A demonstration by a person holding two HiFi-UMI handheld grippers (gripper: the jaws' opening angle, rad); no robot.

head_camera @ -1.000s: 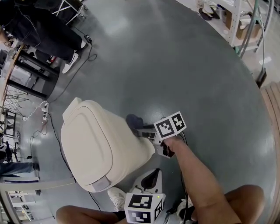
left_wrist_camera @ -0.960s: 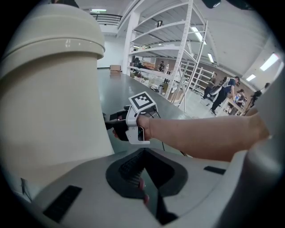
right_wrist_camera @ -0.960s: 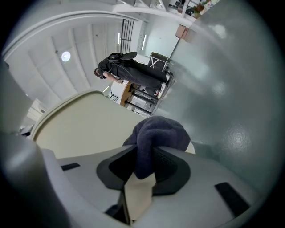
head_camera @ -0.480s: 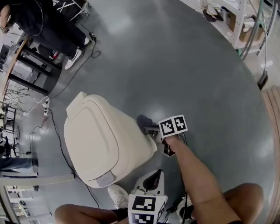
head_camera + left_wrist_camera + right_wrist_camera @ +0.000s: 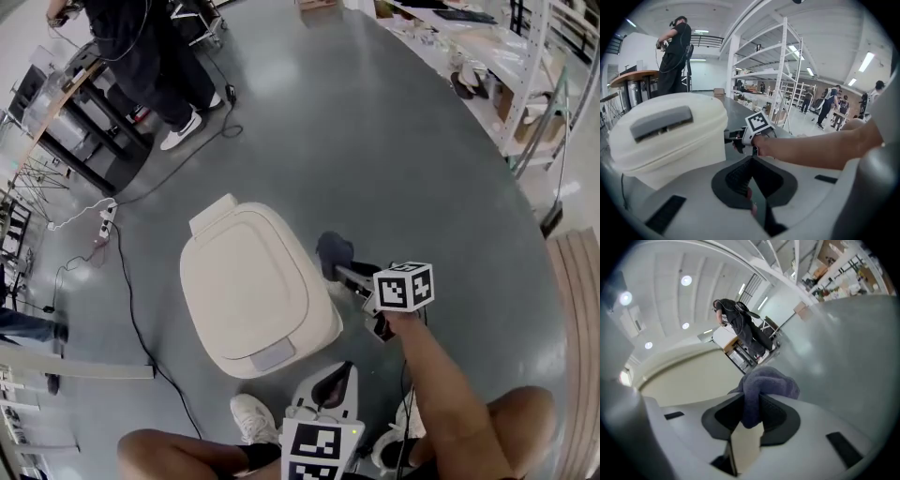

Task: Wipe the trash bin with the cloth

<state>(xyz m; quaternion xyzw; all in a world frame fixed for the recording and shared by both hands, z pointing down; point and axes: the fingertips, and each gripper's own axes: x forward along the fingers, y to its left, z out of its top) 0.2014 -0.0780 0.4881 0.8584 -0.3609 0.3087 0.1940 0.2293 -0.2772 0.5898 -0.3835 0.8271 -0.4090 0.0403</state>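
The right tool [image 5: 345, 270] grips the dark cloth [image 5: 333, 251] at the side of the cream trash bin [image 5: 248, 286] — the left tool [image 5: 326, 382], clenched on nothing, hovers near its front.

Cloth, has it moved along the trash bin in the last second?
Cannot tell: the head camera itself shifted; the cloth is beside the same side of the trash bin as before.

No words, brands or numbers are showing anywhere I look. Just behind the claw of the right gripper [image 5: 349, 274], its cube [image 5: 405, 287] is carrying only black-and-white square markers, which are patterns rather than letters I can read.
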